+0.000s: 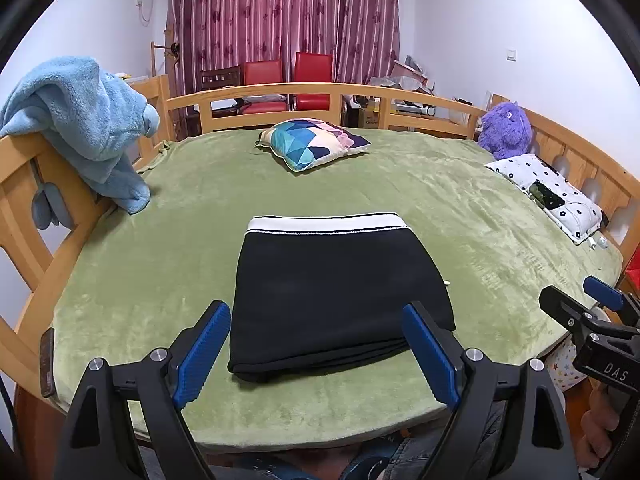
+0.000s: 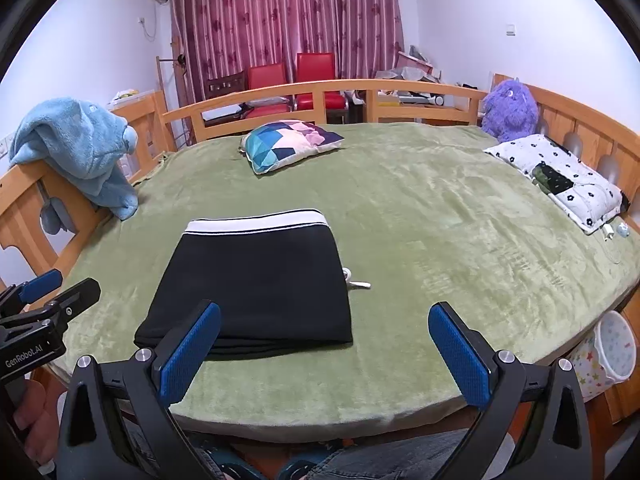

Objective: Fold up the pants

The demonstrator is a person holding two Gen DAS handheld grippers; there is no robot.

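Black pants point(image 1: 336, 300) with a white waistband lie folded in a flat rectangle on the green bed cover point(image 1: 460, 220), waistband at the far end. They also show in the right wrist view point(image 2: 256, 288), with a white drawstring point(image 2: 358, 283) sticking out at their right edge. My left gripper point(image 1: 320, 356) is open and empty, held above the near edge of the pants, its fingers on either side. My right gripper point(image 2: 326, 356) is open and empty, to the right of the pants' near edge. It also shows in the left wrist view point(image 1: 588, 300).
A patterned cushion point(image 1: 314, 142) lies at the far middle of the bed. A blue plush blanket point(image 1: 80, 120) hangs over the left wooden rail. A purple soft toy point(image 1: 506, 126) and a white spotted pillow point(image 1: 548, 192) lie at the right. A starred bin point(image 2: 608, 352) stands beside the bed.
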